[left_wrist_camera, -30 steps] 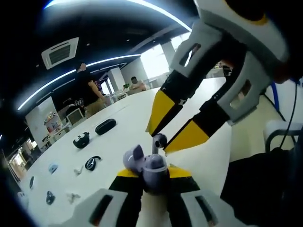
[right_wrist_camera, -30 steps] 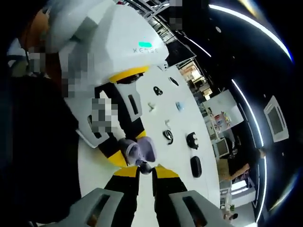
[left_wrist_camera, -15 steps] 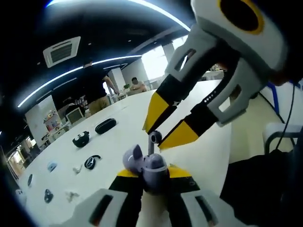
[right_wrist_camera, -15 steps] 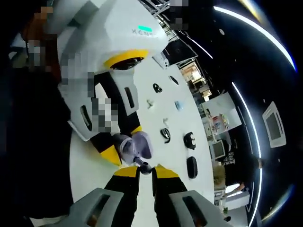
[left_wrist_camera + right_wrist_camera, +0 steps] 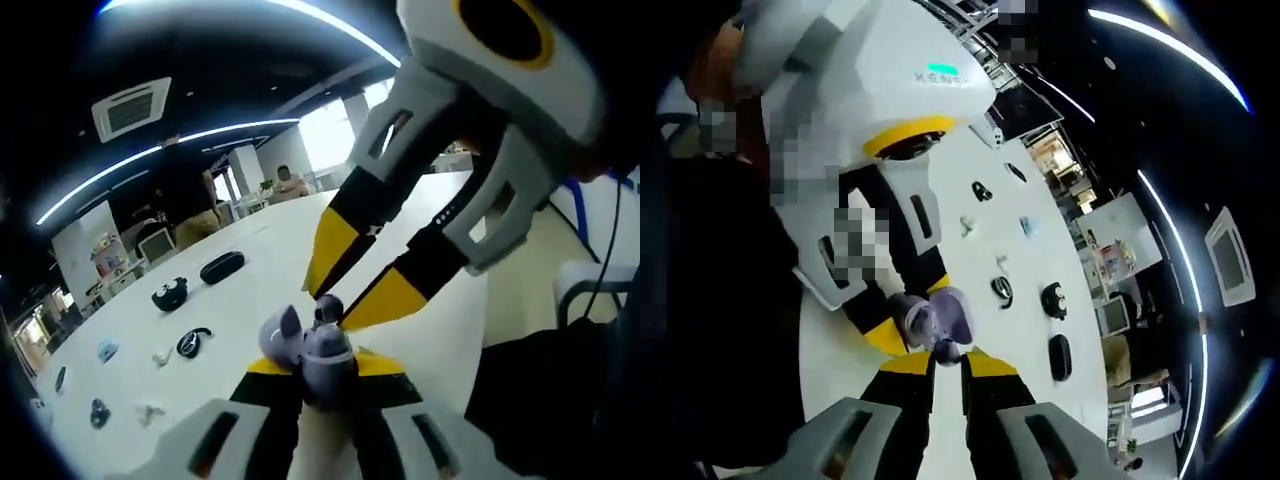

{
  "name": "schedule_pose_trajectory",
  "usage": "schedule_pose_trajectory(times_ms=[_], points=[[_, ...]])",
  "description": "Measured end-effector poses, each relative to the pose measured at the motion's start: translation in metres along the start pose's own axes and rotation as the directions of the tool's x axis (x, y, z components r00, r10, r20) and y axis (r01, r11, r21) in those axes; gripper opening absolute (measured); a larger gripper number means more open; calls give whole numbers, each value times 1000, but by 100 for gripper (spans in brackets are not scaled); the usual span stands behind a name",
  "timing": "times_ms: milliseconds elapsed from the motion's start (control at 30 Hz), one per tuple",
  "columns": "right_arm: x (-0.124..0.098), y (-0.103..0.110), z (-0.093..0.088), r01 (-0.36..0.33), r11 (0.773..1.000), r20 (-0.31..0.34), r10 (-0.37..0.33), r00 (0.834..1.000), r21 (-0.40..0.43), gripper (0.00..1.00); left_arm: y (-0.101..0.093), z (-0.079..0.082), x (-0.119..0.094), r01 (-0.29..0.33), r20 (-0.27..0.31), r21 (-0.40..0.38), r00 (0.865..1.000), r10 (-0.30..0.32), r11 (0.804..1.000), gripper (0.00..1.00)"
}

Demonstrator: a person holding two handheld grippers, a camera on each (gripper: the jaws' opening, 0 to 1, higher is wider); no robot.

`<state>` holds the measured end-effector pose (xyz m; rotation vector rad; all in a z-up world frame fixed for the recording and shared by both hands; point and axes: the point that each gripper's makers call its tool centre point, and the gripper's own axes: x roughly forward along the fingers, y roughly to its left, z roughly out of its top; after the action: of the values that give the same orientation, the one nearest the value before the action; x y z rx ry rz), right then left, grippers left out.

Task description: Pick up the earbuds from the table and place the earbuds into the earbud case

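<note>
Both tongs meet above the white desk (image 5: 250, 270). Left tongs (image 5: 325, 362) are clamped on a purple case (image 5: 318, 352), held up off the desk with its lid (image 5: 280, 335) open and tilted to the left. Right tongs (image 5: 338, 305) come down from the upper right in the left gripper view, their yellow tips nearly together and pinching a dark earbud (image 5: 328, 309) that sits right at the mouth of the case; whether it is already seated inside cannot be told.

From the right gripper view, right tongs (image 5: 948, 358) rise from the bottom with the earbud (image 5: 948, 351) between their tips, touching the case (image 5: 935, 318), which left tongs (image 5: 902, 330) grip from the left.

Farther off on the desk lie a long black case (image 5: 222, 266), a round black case (image 5: 171, 295), a black ring-shaped thing (image 5: 190, 342) and several smaller bits too small to name.
</note>
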<state>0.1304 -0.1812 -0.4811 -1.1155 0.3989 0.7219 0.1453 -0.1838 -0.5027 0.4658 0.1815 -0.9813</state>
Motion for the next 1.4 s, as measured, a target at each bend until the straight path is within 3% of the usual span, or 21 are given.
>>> schedule_pose_trajectory(times_ms=[267,433,600,700,933,1200,1400], points=[[-1,-1,2,-37,997,46,34,998,67,11,0,0,-1,19,13,-16,1000,-19,1000,20],[-2,-1,3,-101,975,106,82,991,196,11,0,0,-1,23,14,-19,1000,-22,1000,20],[-1,-5,3,-224,887,204,151,967,405,11,-1,0,-1,25,13,-18,1000,-24,1000,20],[-1,-6,2,-254,856,235,160,959,450,11,-1,0,-2,26,14,-19,1000,-26,999,20],[0,0,2,-388,731,347,217,912,561,10,-1,0,-2,35,18,-30,999,-34,999,20],[-2,-11,-2,-413,663,403,180,897,625,10,-1,-3,-1,54,26,-64,998,-52,997,20],[0,-14,-5,-428,639,429,165,888,640,11,0,-5,-2,88,35,-95,996,-86,992,20]])
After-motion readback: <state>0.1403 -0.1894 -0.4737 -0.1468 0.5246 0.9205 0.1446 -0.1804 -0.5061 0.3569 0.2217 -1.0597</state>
